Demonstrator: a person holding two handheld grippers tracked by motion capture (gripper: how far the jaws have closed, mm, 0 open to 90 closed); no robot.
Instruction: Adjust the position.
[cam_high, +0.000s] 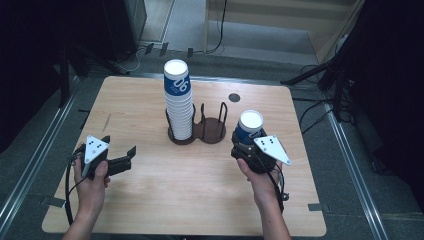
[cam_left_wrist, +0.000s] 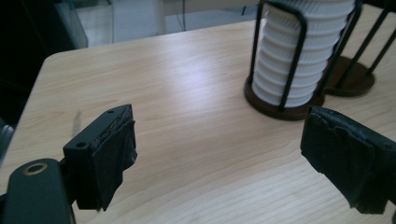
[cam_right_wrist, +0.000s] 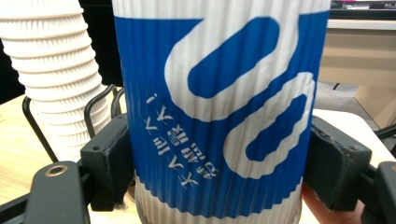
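A tall stack of upside-down white ribbed paper cups (cam_high: 178, 100) with a blue-printed one on top fills the left ring of a dark two-ring wire holder (cam_high: 210, 131). The same stack (cam_left_wrist: 299, 51) stands ahead of my left gripper (cam_left_wrist: 219, 154), whose jaws are open over bare wood. That left gripper (cam_high: 117, 162) sits at the table's front left. My right gripper (cam_high: 248, 145) is shut on a single blue-and-white cup (cam_high: 248, 127), upside down, just right of the holder. The cup (cam_right_wrist: 217, 107) sits squeezed between both pads.
The wooden table (cam_high: 150, 200) has a small dark round mark (cam_high: 234, 97) near its back edge. The holder's right ring (cam_high: 214, 127) holds nothing. Black stands and cables (cam_high: 320, 75) lie on the floor beyond the table.
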